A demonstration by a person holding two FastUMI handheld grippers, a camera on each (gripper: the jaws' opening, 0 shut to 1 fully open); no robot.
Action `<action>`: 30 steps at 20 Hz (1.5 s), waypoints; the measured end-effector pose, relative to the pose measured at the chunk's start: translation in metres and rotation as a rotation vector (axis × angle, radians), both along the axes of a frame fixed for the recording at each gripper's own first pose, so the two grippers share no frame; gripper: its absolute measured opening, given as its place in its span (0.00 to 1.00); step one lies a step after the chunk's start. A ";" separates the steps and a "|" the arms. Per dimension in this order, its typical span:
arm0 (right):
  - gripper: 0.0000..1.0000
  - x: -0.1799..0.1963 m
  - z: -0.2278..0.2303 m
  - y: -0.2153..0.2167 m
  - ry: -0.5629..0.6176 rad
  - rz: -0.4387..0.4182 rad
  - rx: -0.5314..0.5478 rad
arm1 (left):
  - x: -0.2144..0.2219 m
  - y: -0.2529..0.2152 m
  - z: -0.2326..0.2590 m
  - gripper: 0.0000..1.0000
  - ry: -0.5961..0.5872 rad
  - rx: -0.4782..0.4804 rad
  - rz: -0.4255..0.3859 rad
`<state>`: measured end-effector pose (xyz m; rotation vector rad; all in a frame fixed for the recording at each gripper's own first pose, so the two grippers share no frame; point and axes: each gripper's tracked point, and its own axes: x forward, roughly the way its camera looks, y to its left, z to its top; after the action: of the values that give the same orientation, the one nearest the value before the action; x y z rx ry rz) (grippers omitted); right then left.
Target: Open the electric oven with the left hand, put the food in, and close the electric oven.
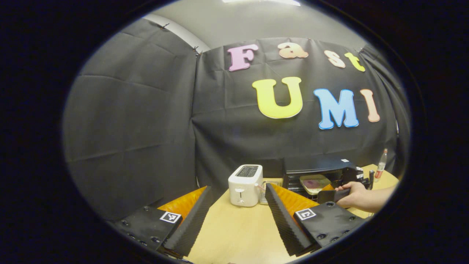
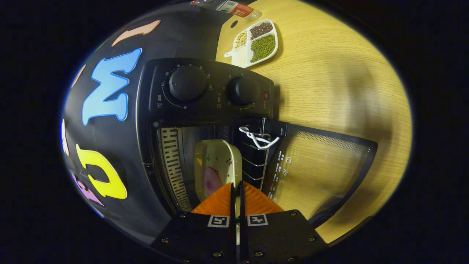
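Oven (image 2: 205, 91) door (image 2: 322, 165) is down and open, so I can feed the plate (image 2: 216, 165) of food onto the rack; it sits inside the cavity now. My right gripper (image 2: 237, 190) has jaws pinched together on the plate's near rim, I judge. Left gripper (image 1: 238, 212) hangs back, jaws wide and empty, likely waiting to close the door. Count: one oven, two knobs (image 2: 187, 83), one toaster (image 1: 245, 185), one bottle (image 1: 381, 165), one three-part dish (image 2: 256, 42).

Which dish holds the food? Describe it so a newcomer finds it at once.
Find the black oven with two knobs, its door open. Inside sits a pale plate with pink food. Unlike the three-part tray of beans on the table, it is undivided.
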<state>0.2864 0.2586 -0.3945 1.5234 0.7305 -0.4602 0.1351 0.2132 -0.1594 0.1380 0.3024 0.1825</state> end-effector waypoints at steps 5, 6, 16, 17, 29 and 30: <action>0.09 0.003 0.001 0.005 -0.019 0.017 0.022 | 0.003 -0.003 -0.003 1.00 0.007 -0.002 0.000; 0.09 0.003 0.001 0.009 -0.020 0.029 0.029 | 0.004 -0.006 -0.003 1.00 0.006 -0.001 -0.005; 0.97 -0.035 0.052 0.005 -0.139 0.202 -0.007 | 0.010 -0.050 0.002 1.00 -0.030 -0.056 -0.084; 0.97 -0.041 0.058 0.004 -0.155 0.234 -0.024 | 0.008 -0.052 0.003 0.97 -0.033 -0.061 -0.092; 0.97 -0.128 0.144 -0.056 -0.417 0.631 -0.493 | -0.007 -0.123 -0.020 0.97 0.013 -0.118 -0.188; 0.97 -0.132 0.150 -0.065 -0.437 0.645 -0.538 | -0.007 -0.129 -0.024 1.00 0.020 -0.123 -0.196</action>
<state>0.1539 0.1931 -0.2445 0.7762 0.6389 0.1608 0.1277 0.0844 -0.1831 0.0473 0.3169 -0.0317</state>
